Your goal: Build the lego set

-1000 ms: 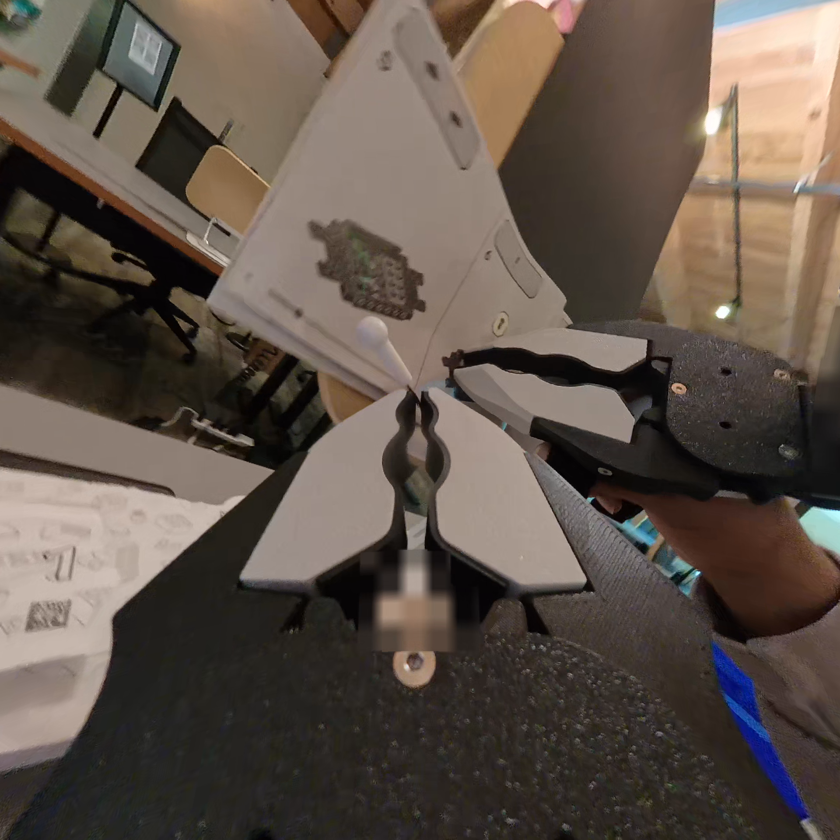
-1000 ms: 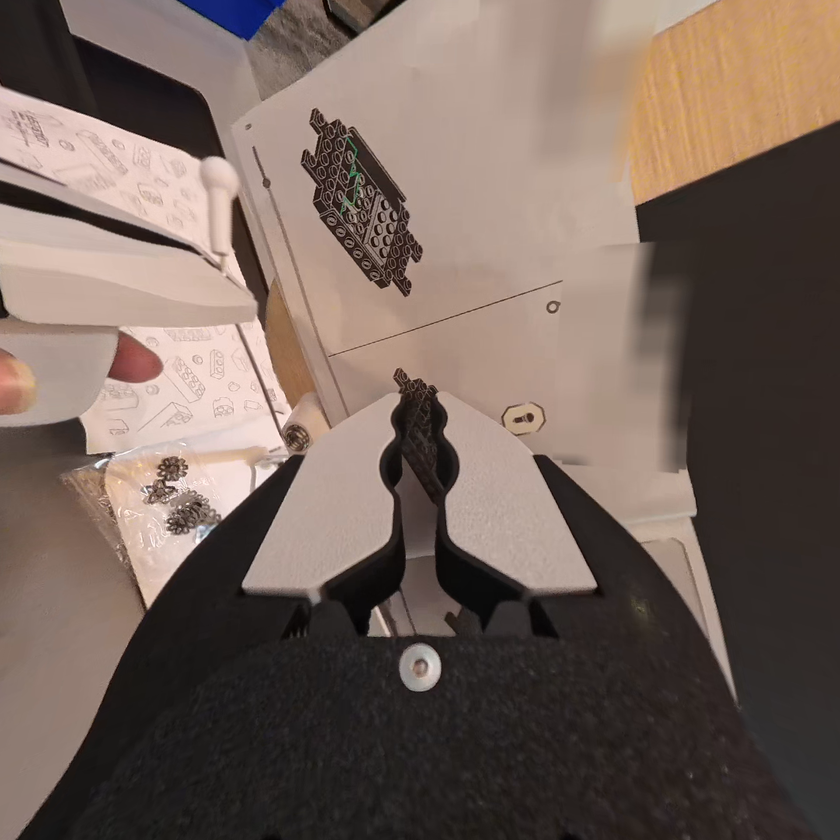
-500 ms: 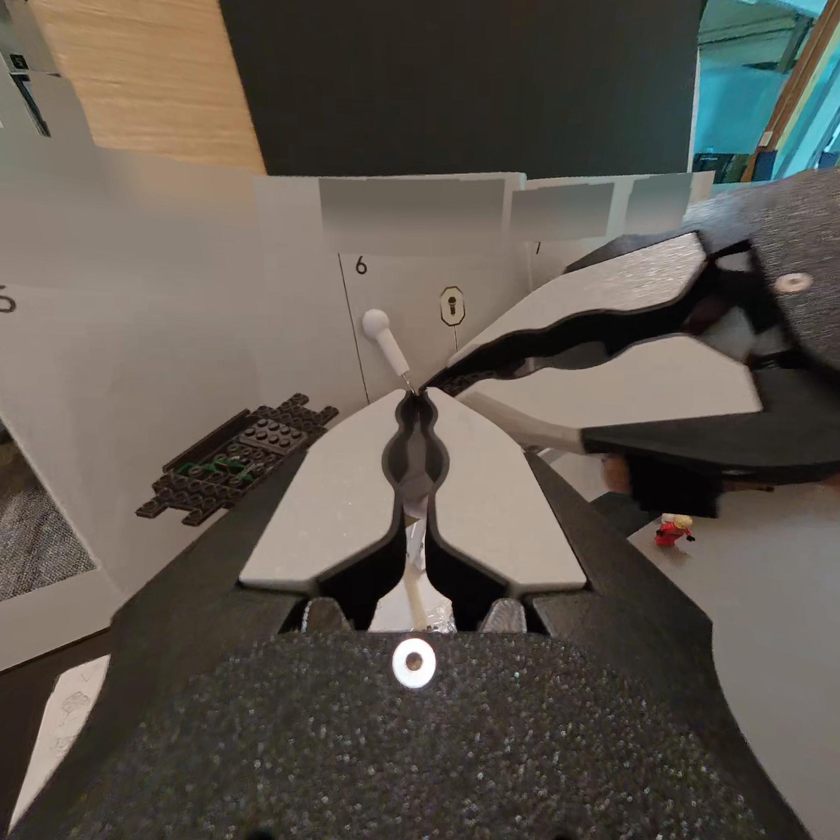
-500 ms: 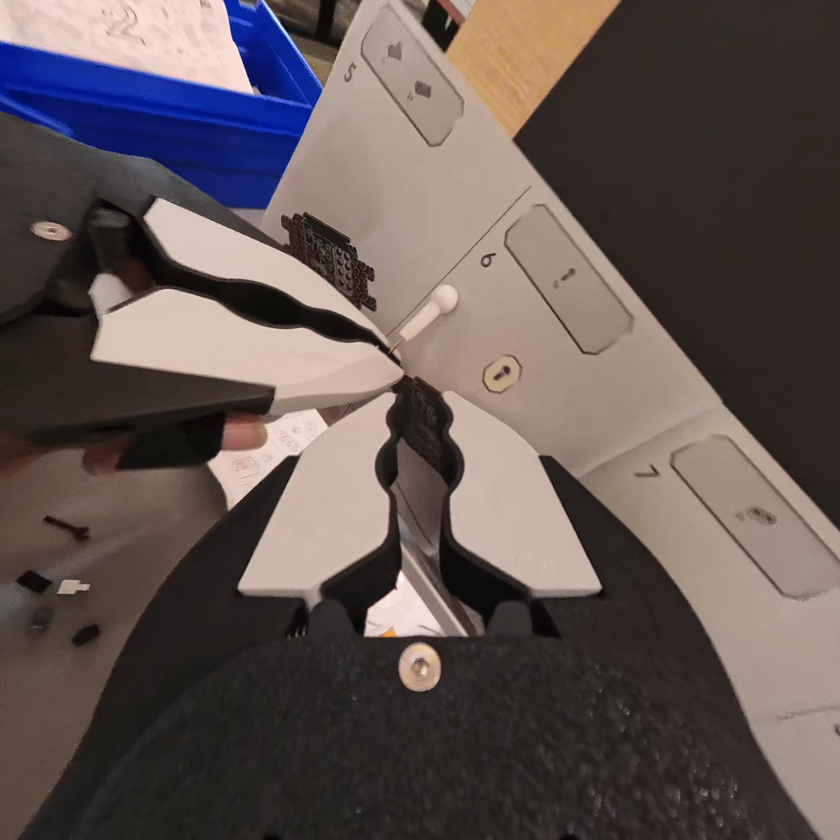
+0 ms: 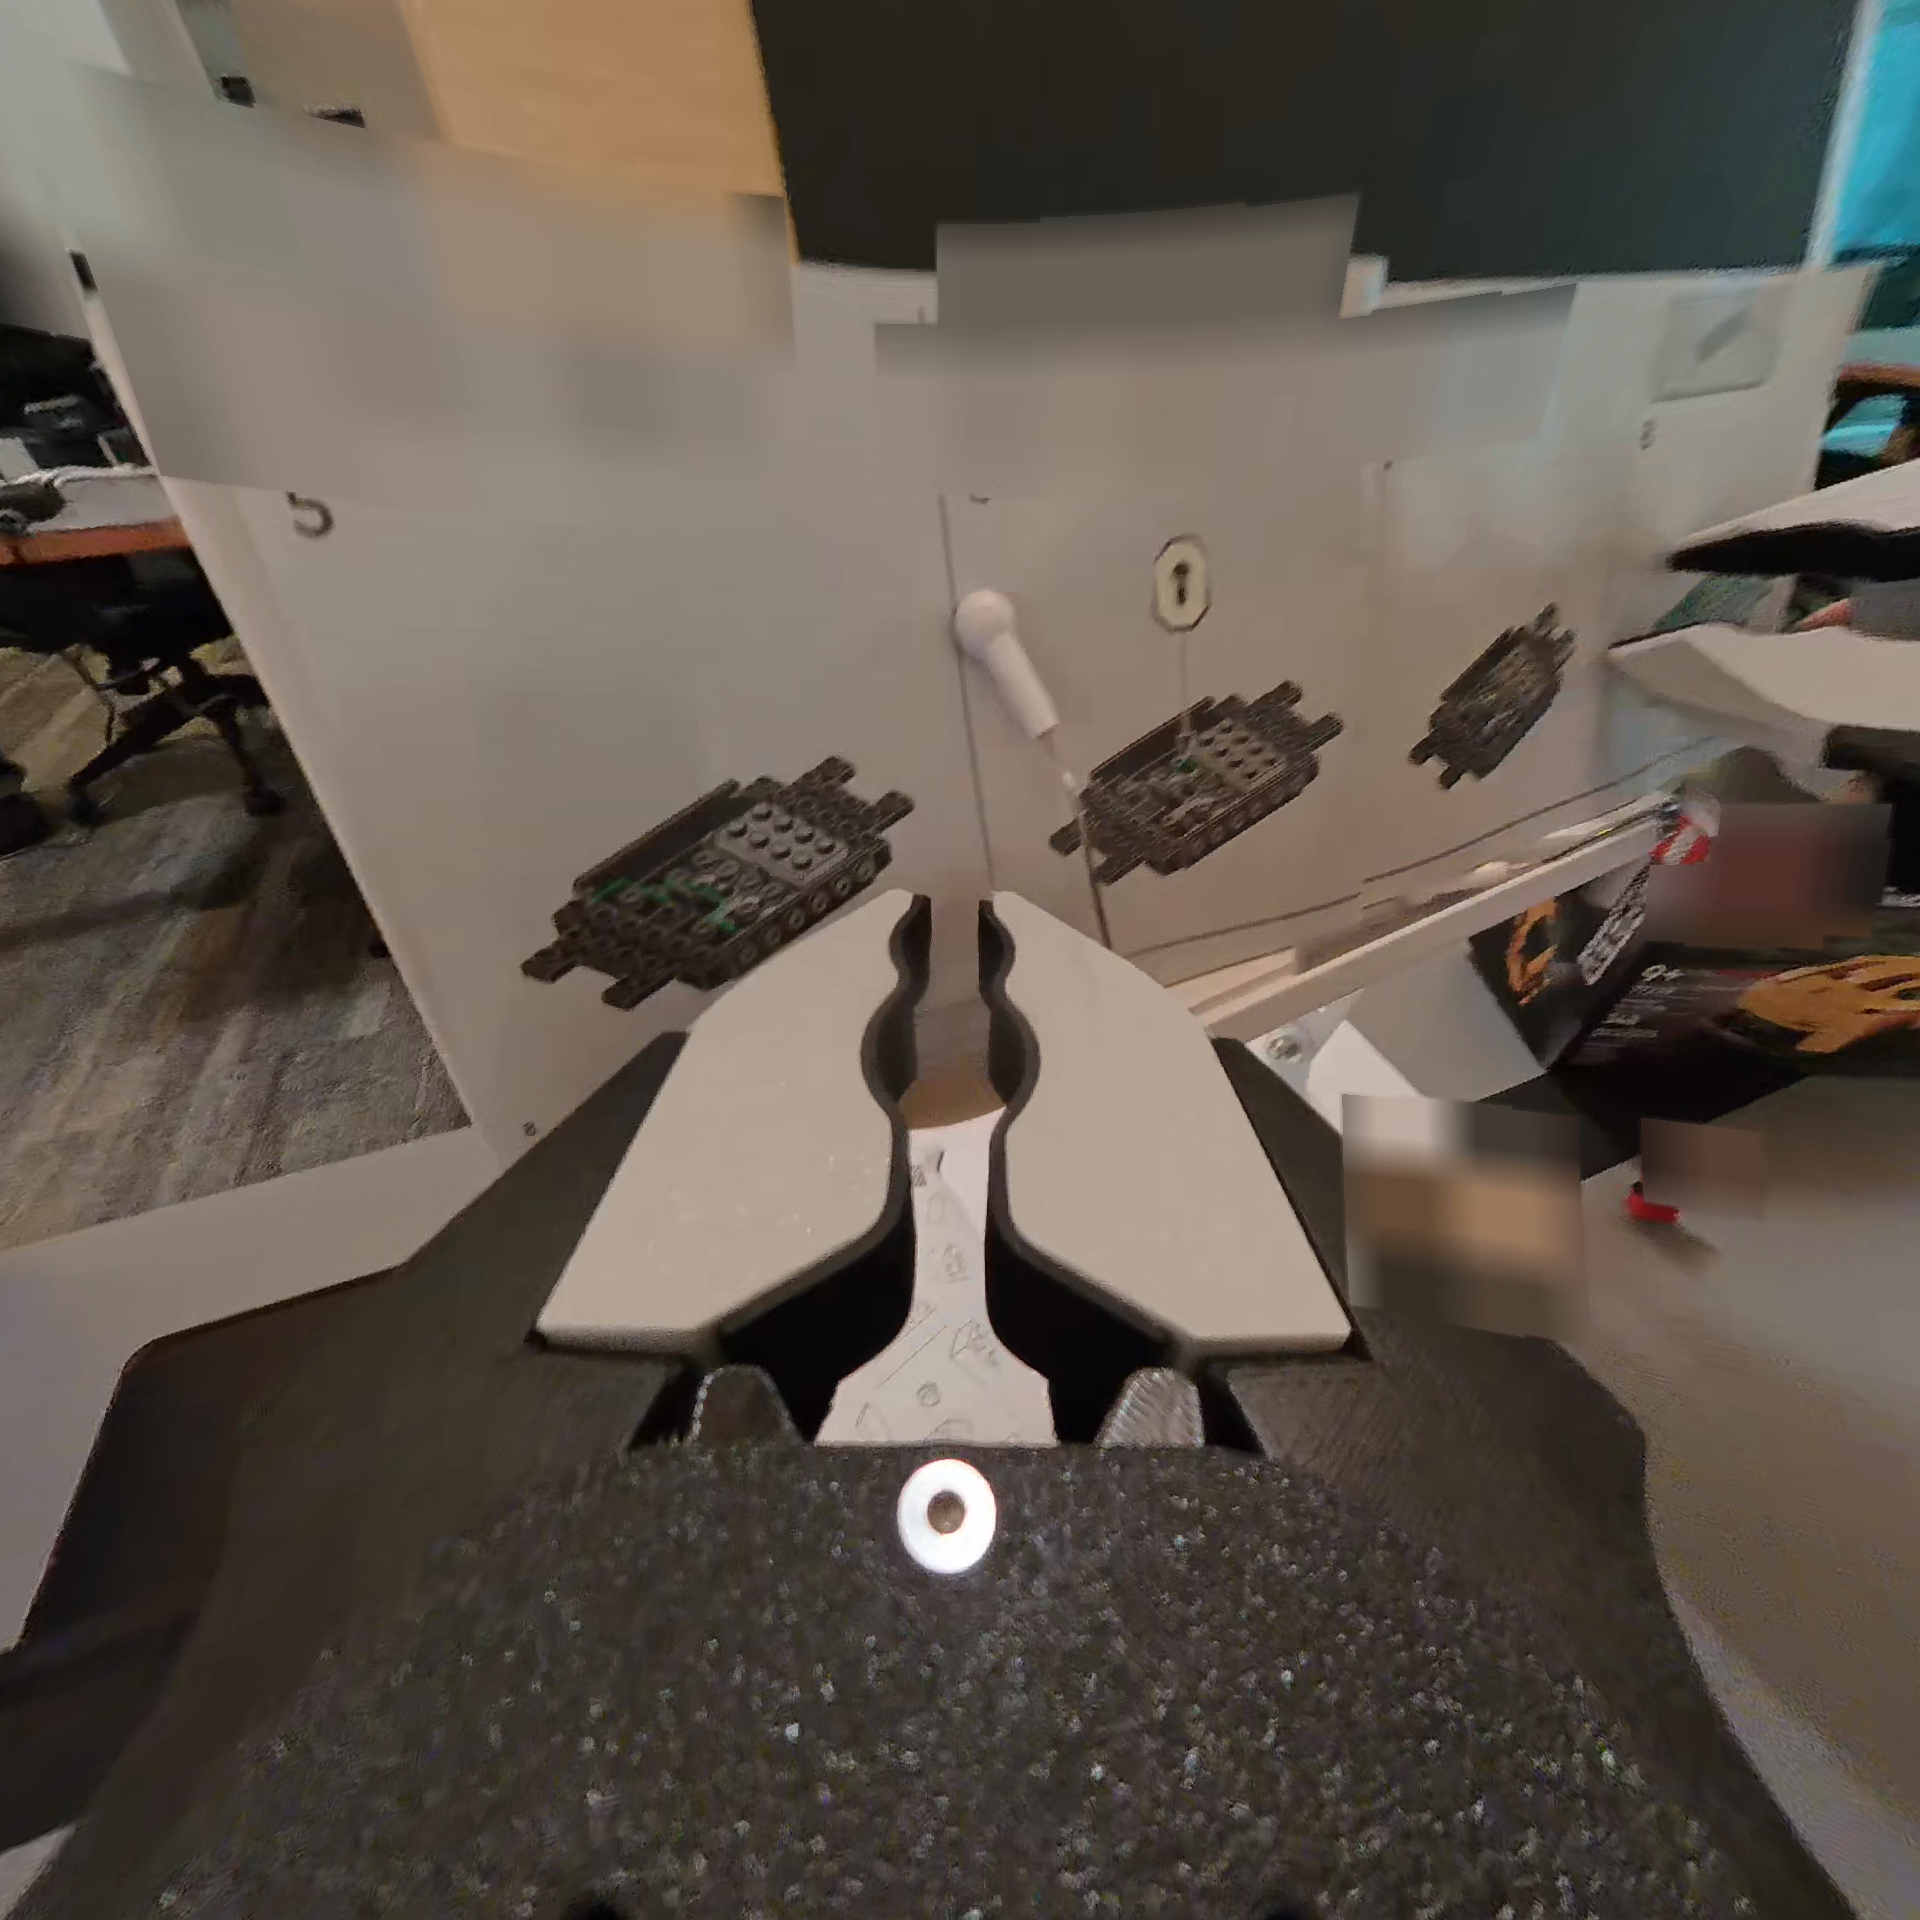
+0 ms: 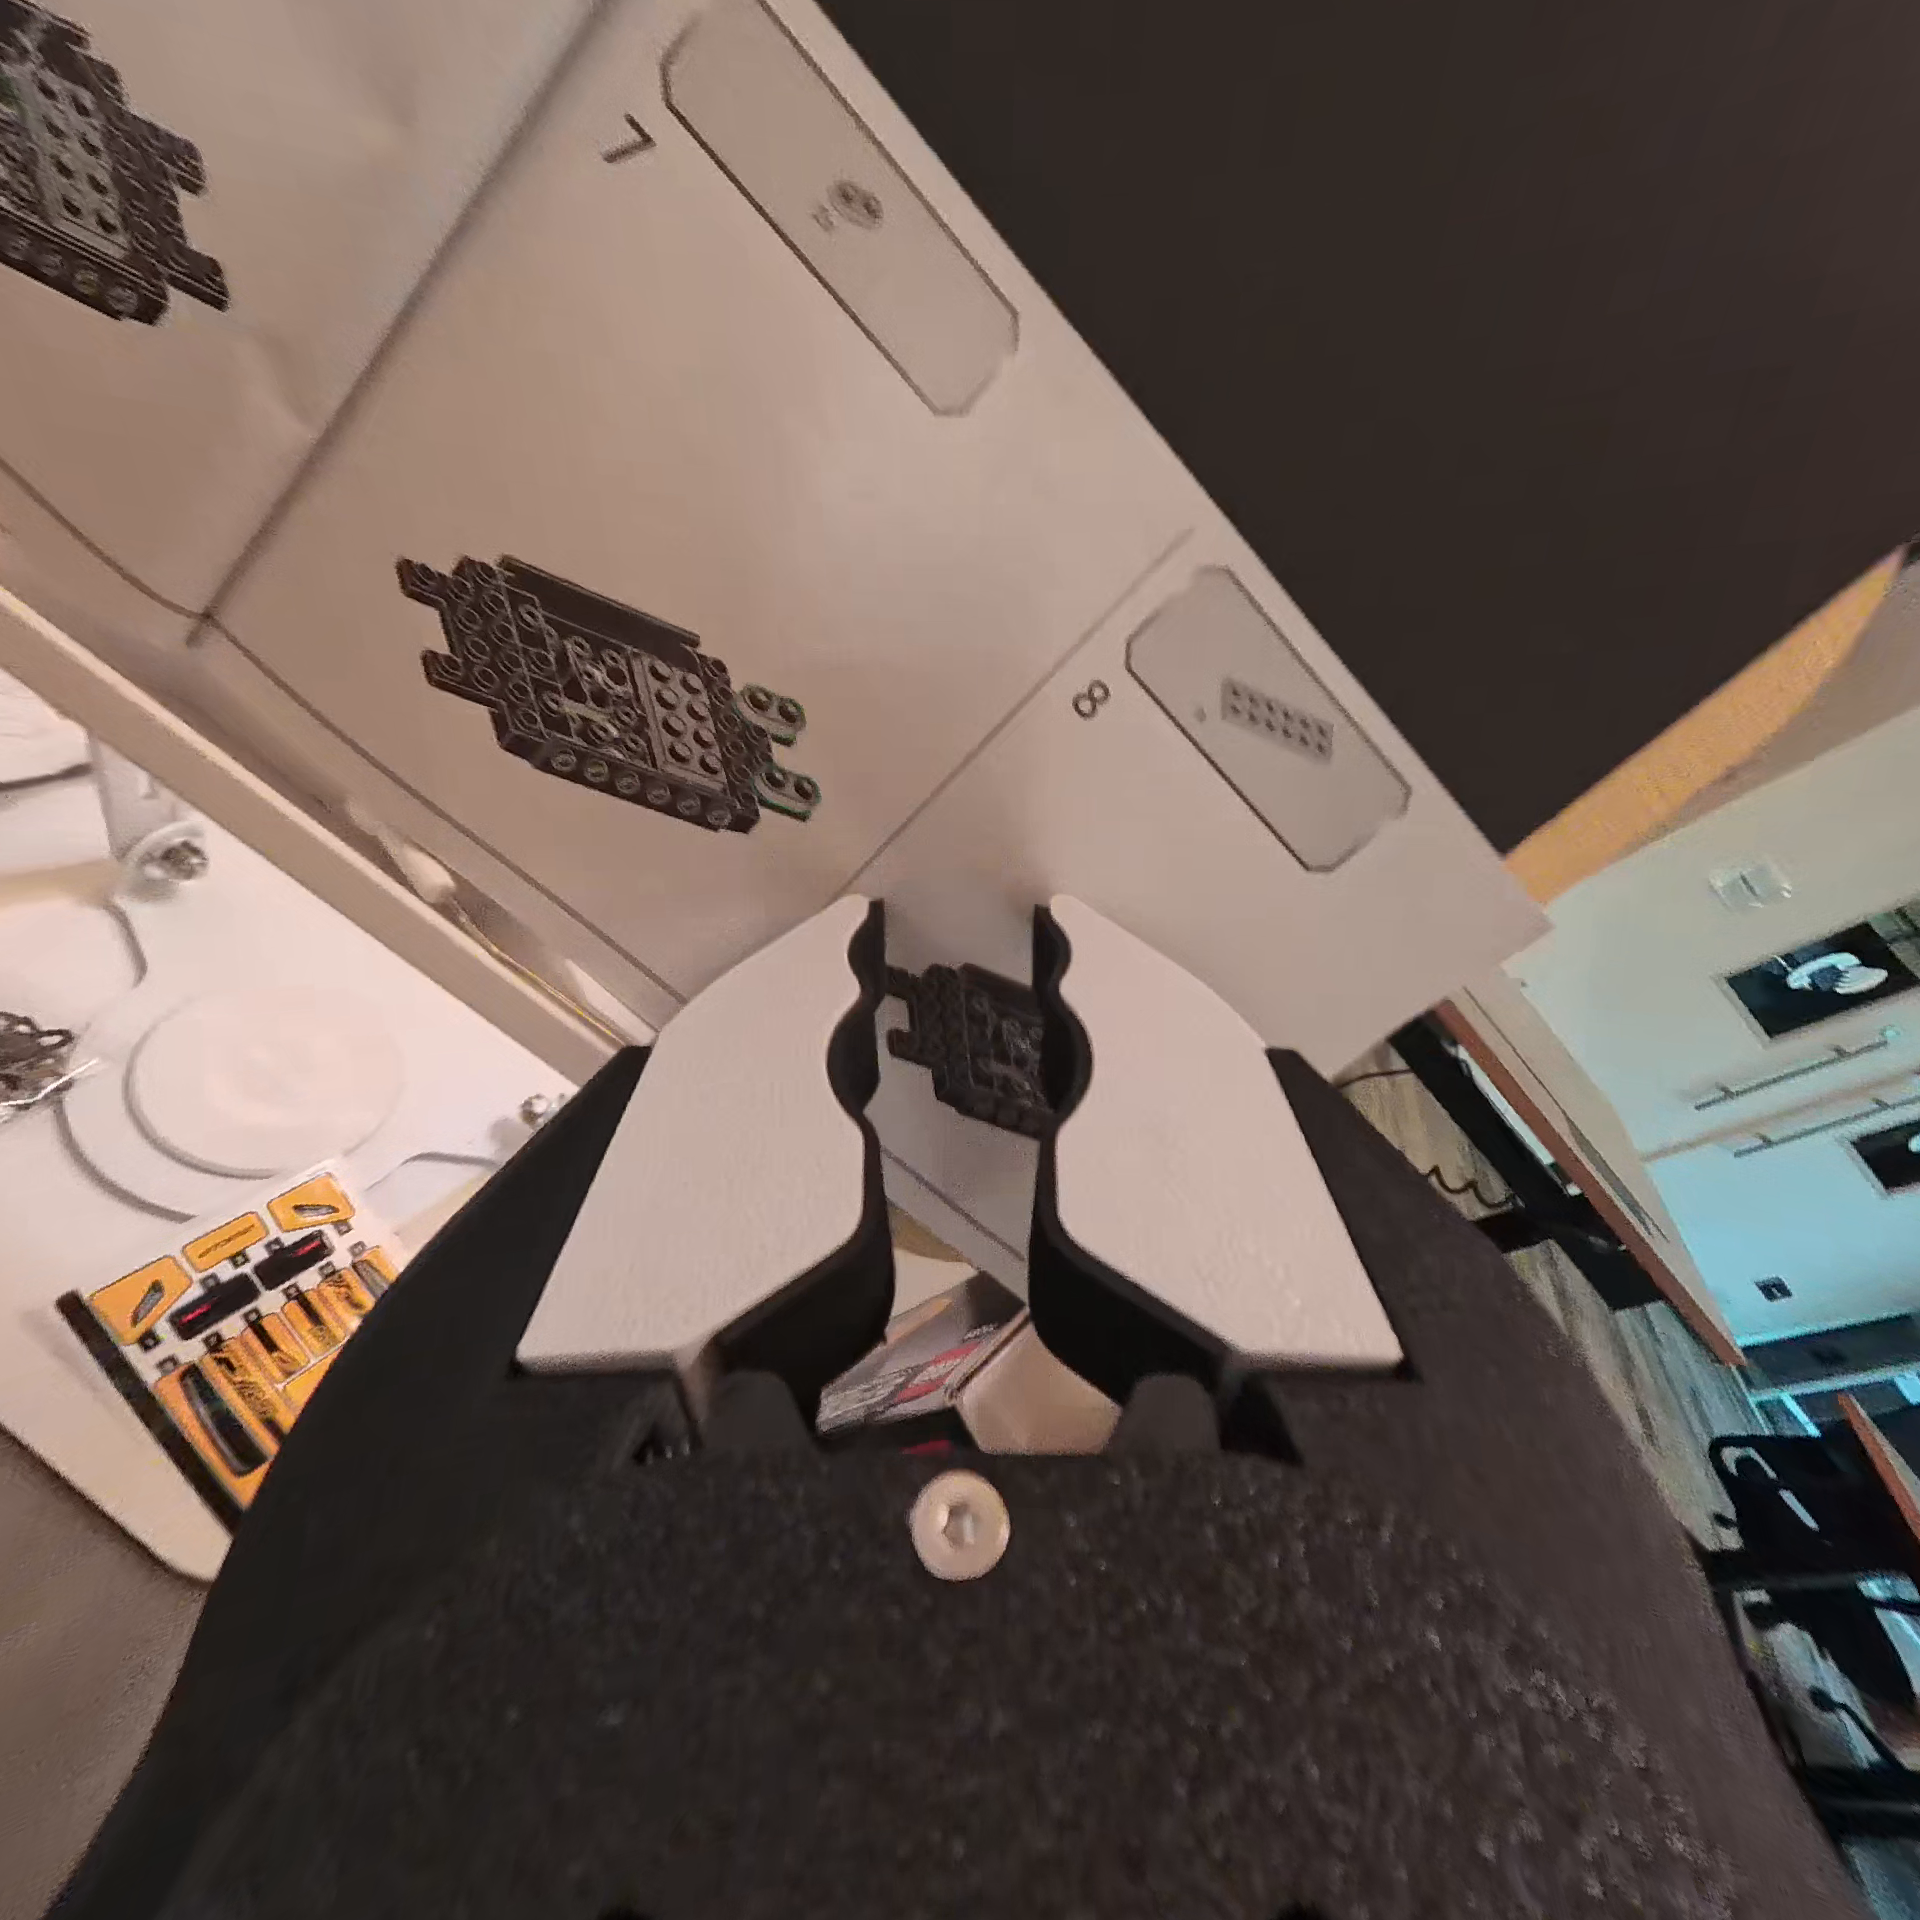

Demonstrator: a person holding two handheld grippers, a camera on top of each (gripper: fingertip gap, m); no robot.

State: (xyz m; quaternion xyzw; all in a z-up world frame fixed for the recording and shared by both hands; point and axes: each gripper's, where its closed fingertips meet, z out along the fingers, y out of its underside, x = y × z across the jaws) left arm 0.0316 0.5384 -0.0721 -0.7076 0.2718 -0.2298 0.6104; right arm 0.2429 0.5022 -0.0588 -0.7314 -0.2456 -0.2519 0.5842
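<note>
Inspecting both claws, we find the left claw [image 5: 954, 914] narrowly parted and empty, the right claw [image 6: 958, 920] wider, also empty. The instruction booklet [image 5: 623, 665] stands propped ahead, a white pin [image 5: 1006, 665] against it; careless contact risks toppling it.

The left gripper [image 5: 948, 914] and the right gripper [image 6: 958, 914] each have smooth matt pale grey plastic fingers on a rough, speckled black plastic body, with a shiny metal screw [image 5: 945, 1527] at 6 o'clock of the fingers. The instruction booklet [image 6: 644, 488] is smooth matt white paper printed with black brick drawings, and the sticker sheet [image 6: 223, 1340] at 8 o'clock in the right wrist view looks glossy, yellow and black. A white pin [image 5: 1003, 660] at 12 o'clock in the left wrist view has a smooth plastic head, and the box [image 5: 1745, 987] at 3 o'clock is glossy printed card.
</note>
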